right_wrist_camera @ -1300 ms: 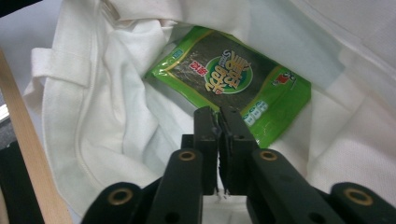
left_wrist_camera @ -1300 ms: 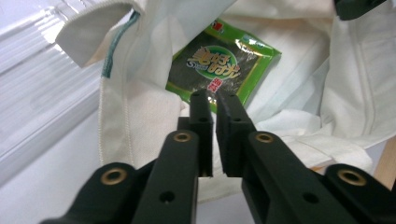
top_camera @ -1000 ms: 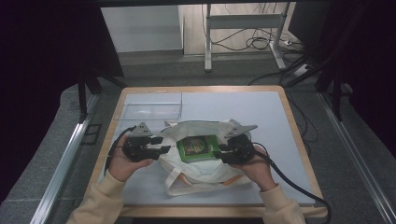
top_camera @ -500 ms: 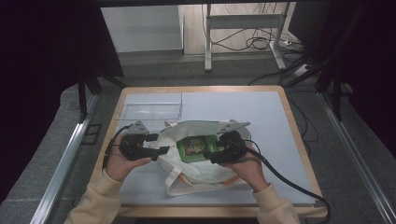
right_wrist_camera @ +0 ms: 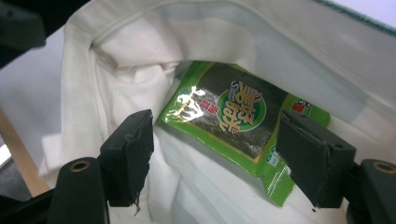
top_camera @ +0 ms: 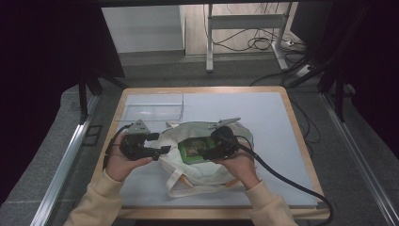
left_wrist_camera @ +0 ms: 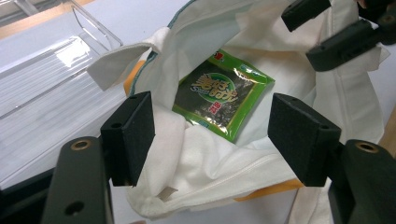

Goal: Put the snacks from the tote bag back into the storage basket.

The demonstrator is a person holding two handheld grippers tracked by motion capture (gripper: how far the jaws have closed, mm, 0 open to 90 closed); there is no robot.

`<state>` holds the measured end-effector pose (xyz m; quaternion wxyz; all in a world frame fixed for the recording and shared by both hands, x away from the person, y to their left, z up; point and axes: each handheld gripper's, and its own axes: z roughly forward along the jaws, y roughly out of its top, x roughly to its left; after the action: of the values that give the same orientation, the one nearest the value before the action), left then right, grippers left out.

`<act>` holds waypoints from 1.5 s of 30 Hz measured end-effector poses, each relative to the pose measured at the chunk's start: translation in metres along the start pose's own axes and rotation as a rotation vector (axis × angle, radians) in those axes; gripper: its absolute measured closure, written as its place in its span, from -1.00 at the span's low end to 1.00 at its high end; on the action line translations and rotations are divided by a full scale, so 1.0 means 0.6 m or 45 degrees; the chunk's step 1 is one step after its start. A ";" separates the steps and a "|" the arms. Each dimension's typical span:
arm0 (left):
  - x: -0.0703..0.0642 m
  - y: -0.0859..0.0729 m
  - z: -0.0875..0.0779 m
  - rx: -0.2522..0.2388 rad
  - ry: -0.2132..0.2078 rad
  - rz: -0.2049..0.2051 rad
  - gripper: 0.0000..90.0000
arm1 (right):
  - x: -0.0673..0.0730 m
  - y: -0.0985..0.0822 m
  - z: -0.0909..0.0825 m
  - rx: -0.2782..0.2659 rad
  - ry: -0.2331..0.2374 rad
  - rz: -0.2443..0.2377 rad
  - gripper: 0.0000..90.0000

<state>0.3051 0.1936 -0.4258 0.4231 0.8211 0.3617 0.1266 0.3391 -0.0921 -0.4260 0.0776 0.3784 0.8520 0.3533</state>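
A white cloth tote bag (top_camera: 207, 172) lies open on the table with a green seaweed snack packet (top_camera: 190, 149) flat inside it. My left gripper (top_camera: 159, 143) is at the bag's left rim. Its jaws have just been opening and stand wide, the crumpled rim (left_wrist_camera: 196, 163) lying between the pads untouched. My right gripper (top_camera: 205, 148) reaches in over the bag's mouth from the right. Its jaws have also just been opening. They straddle the near end of the packet (right_wrist_camera: 229, 112) and do not press on it. In the left gripper view the right gripper (left_wrist_camera: 327, 28) shows at top right.
A clear plastic tray (top_camera: 153, 110) stands at the back left of the white table top (top_camera: 282, 122), just behind the bag. The table has a wooden rim. Black cables trail from both grippers; the right one runs off the front right corner.
Both grippers' jaws have widened off the bag's rim. The right gripper has moved left from the bag's right edge to over the packet. The left hand has stayed in place.
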 end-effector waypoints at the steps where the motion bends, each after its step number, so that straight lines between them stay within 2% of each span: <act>1: 0.001 0.000 0.000 -0.001 -0.002 -0.001 -0.29 | -0.002 0.004 0.002 0.012 -0.007 0.013 -0.39; 4: 0.004 -0.001 0.001 0.001 -0.005 -0.005 -0.29 | -0.004 0.011 0.014 0.037 0.000 0.049 -0.38; 8: 0.006 -0.001 0.005 0.006 -0.011 -0.005 -0.29 | -0.012 0.012 0.038 0.096 -0.031 0.078 -0.36; 11: 0.006 -0.002 0.008 0.014 -0.014 -0.003 -0.29 | -0.019 0.011 0.055 0.133 -0.080 0.079 -0.35; 17: 0.006 -0.002 0.012 0.017 -0.019 -0.004 -0.29 | -0.026 0.012 0.075 0.188 -0.088 0.106 -0.31; 22: 0.004 -0.003 0.014 0.023 -0.018 -0.001 -0.29 | -0.035 0.008 0.092 0.250 -0.144 0.117 -0.26; 27: 0.002 -0.004 0.016 0.027 -0.019 0.006 -0.29 | -0.043 0.008 0.101 0.276 -0.147 0.179 -0.23; 29: 0.002 -0.004 0.015 0.025 -0.019 0.006 -0.29 | -0.047 0.007 0.105 0.298 -0.131 0.196 -0.22; 35: 0.003 -0.004 0.013 0.019 -0.016 0.006 -0.29 | -0.053 0.003 0.116 0.340 -0.129 0.229 -0.14; 45: 0.001 -0.006 0.005 0.005 -0.012 0.006 -0.29 | -0.064 -0.001 0.123 0.397 -0.212 0.290 -0.16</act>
<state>0.3050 0.1938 -0.4306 0.4229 0.8232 0.3582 0.1231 0.3951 -0.0795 -0.4859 0.0480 0.5077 0.8387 0.1910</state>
